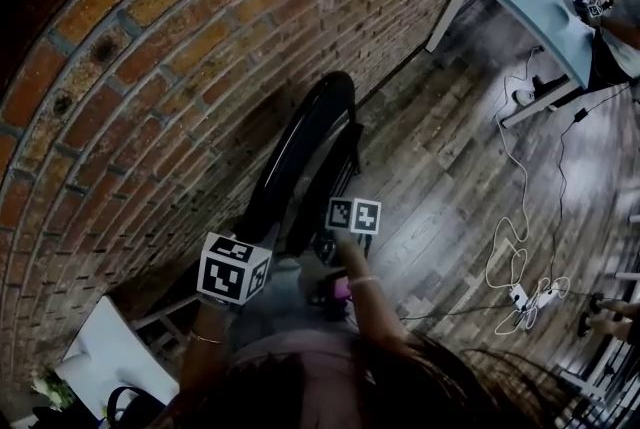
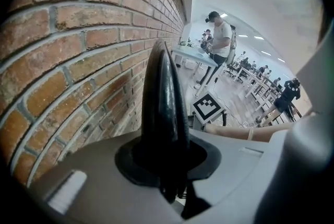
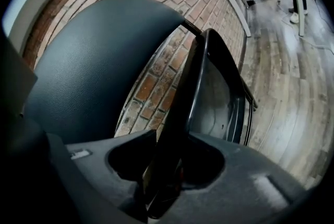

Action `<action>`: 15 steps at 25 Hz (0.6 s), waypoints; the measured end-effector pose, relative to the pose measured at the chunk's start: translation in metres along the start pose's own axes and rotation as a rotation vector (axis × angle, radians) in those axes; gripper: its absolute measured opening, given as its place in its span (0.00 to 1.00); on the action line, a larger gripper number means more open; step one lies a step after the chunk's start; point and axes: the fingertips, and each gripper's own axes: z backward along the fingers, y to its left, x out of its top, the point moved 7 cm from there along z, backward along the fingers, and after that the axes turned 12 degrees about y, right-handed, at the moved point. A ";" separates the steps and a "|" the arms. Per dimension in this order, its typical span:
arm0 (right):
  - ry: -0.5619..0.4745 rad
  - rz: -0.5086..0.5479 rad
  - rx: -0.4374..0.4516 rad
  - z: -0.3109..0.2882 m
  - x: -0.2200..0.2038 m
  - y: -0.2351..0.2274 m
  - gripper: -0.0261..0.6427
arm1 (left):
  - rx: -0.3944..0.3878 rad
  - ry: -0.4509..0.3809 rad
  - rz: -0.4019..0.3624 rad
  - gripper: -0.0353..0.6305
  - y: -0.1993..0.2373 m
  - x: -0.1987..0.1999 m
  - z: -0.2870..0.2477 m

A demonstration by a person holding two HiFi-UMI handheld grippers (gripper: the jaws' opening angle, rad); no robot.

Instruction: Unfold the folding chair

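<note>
One brick wall (image 1: 150,67) and one wooden floor (image 1: 450,187) surrounded one folding chair (image 1: 300,147), which stood folded against the wall. Only your head view showed both grippers together. Your left gripper (image 2: 169,186) had its jaws clamped on one chair edge. Your right gripper (image 3: 164,186) grasped a second edge, and only its view showed brick between two chair panels.

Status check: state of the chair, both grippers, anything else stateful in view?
folding chair: upright beside the brick wall, not yet unfolded.
left gripper: shut on the chair's black edge.
right gripper: shut on the chair's frame.
white cables: loose on the floor.
</note>
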 end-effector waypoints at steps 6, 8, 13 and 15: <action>-0.005 -0.007 0.015 0.017 -0.007 -0.011 0.24 | -0.002 0.001 -0.007 0.16 -0.023 -0.001 -0.001; -0.006 -0.012 0.021 0.022 -0.009 -0.014 0.24 | -0.001 0.000 -0.011 0.16 -0.030 -0.001 -0.001; -0.002 -0.022 0.033 0.037 -0.014 -0.025 0.24 | -0.001 0.003 -0.011 0.17 -0.048 -0.001 -0.003; -0.002 -0.025 0.039 0.043 -0.018 -0.029 0.24 | -0.002 0.003 -0.014 0.17 -0.055 -0.002 -0.003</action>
